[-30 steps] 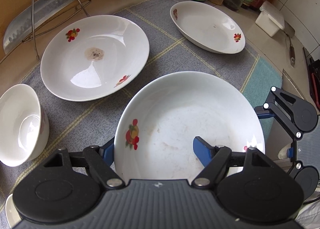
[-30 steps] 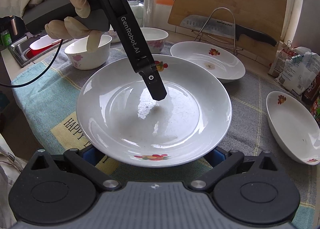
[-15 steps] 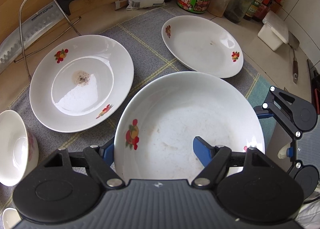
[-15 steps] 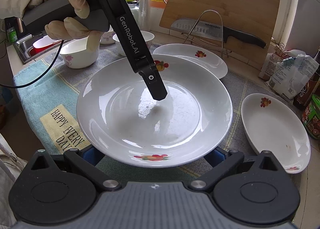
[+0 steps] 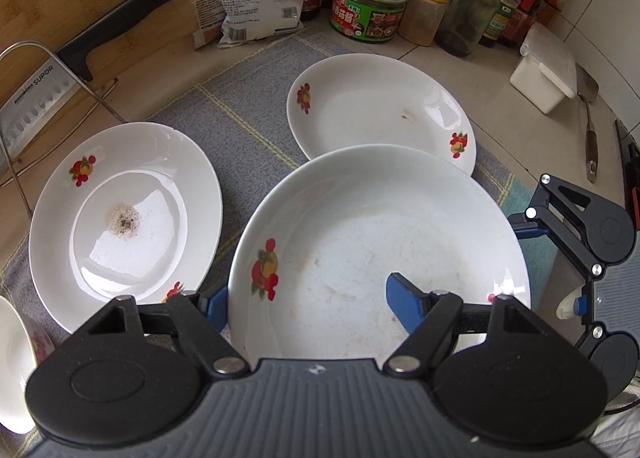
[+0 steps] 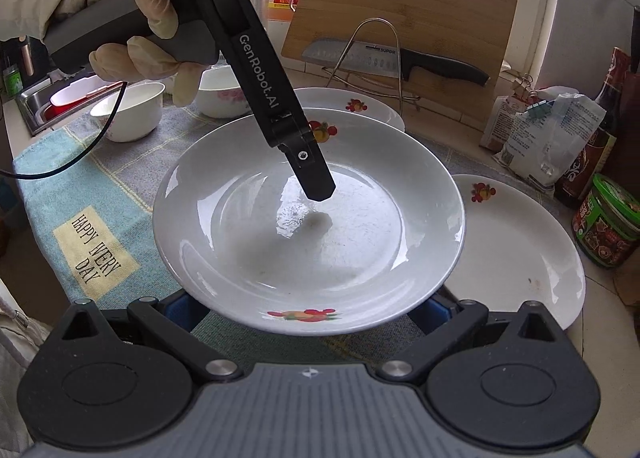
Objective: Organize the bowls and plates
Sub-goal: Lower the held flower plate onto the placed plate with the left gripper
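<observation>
1. A white plate (image 5: 380, 242) is clamped at its rim by the left gripper (image 5: 308, 300), one finger (image 5: 406, 300) inside; it is held above the mat (image 5: 248, 126), overlapping a second plate (image 5: 380, 110).
2. The plate's opposite rim lies over the right gripper (image 6: 308, 308); whether it is pinched cannot be told.

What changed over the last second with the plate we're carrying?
The held plate has travelled toward the far plate and now overlaps its near rim. Unchanged: the left gripper keeps one finger inside the plate and one outside, and the right gripper stays under its near rim.
</observation>
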The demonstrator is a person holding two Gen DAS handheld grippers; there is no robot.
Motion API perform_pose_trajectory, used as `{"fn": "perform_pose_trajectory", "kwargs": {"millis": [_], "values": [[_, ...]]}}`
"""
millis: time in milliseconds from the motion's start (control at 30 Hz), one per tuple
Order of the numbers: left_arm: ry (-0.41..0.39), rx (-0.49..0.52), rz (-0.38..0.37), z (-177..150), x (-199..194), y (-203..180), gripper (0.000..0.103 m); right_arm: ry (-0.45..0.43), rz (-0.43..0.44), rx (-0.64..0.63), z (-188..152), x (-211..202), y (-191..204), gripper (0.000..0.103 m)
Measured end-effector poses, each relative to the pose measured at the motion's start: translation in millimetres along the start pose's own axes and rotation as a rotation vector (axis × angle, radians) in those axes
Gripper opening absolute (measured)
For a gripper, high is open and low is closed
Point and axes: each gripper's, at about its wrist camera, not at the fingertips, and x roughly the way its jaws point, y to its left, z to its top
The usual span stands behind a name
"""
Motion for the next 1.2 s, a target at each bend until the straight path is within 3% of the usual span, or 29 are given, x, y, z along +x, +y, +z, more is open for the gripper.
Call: {"fn": "perform_pose_trajectory", "kwargs": {"millis": [800, 1200], "values": [[-0.01, 0.136, -0.03, 89.6, 50.1, -35.5, 0.077, -0.015, -0.114, 0.097, -18.1, -11.9, -83.7, 0.103], [0.003, 0.162, -0.049, 114.7, 73.0, -38.5, 0.077, -0.008, -0.146, 0.139, -22.1, -7.1, -109.5, 0.103]]}}
